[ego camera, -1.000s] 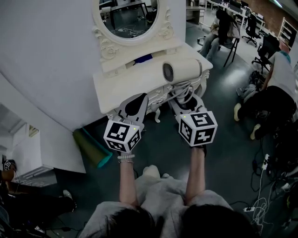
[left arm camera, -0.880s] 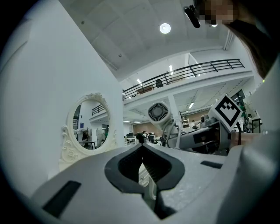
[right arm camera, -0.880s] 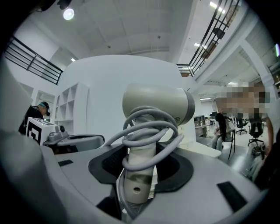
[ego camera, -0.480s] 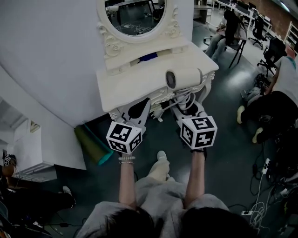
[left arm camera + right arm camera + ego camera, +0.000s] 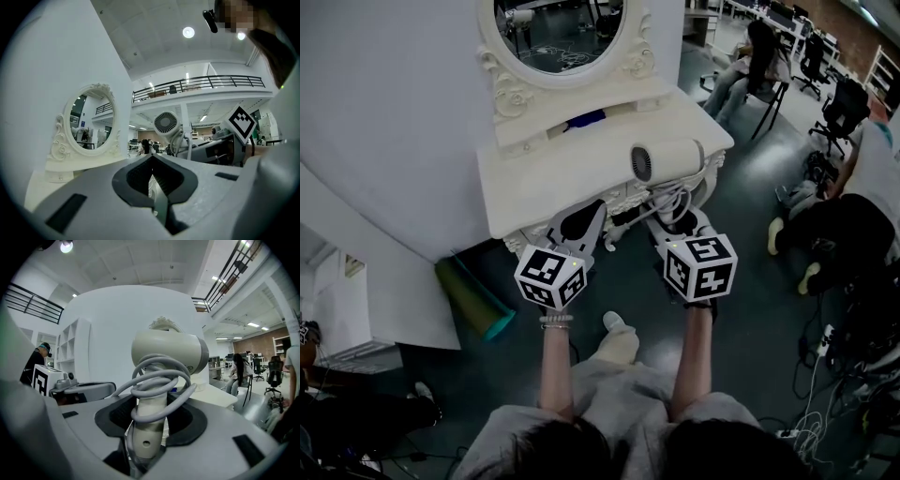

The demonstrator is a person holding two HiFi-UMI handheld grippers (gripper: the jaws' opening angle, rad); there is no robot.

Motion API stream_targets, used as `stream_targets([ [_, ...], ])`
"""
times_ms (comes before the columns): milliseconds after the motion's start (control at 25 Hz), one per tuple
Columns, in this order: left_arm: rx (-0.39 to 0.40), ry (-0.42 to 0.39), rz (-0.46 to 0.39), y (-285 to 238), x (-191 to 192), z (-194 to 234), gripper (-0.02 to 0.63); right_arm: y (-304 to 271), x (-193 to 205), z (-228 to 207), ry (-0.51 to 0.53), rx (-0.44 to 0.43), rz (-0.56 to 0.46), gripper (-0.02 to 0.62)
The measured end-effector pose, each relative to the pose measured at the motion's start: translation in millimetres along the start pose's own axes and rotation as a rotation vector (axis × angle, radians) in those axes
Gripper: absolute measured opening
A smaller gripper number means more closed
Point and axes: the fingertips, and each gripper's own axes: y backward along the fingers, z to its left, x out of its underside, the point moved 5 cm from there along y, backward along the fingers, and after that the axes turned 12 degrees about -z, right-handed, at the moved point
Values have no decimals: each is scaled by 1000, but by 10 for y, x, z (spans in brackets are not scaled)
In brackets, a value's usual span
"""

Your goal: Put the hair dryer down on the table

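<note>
Head view: hair dryer point(image 5: 667, 159), barrel over the front right corner of the table point(image 5: 534, 183). Its handle is hidden behind my right gripper point(image 5: 672, 214), and I cannot tell whether it touches the tabletop. Left gripper point(image 5: 592, 211) at the table's front edge. Mirror point(image 5: 553, 33) cut off at top.
Left gripper view: my fingers pressed together, nothing between; dryer's rear grille beyond.
Right gripper view: my fingers pinching the dryer's handle; cord point(image 5: 159, 380) coiled round it, blocking much of the table.
</note>
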Motion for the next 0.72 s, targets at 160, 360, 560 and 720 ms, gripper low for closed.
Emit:
stream_targets([
  [160, -22, -11, 8, -112, 58, 184, 5, -247, 17, -173, -26, -12, -5, 187],
  [360, -80, -49, 46, -211, 110, 530, 5, -589, 72, -247, -18, -41, 37, 187],
  [560, -106, -41, 43, -479, 175, 840, 5, -856, 25, -428, 49, -64, 71, 187],
  [720, -84, -15, 31, -791, 240, 977, 5, -1026, -2, -660, 38, -47, 77, 187],
])
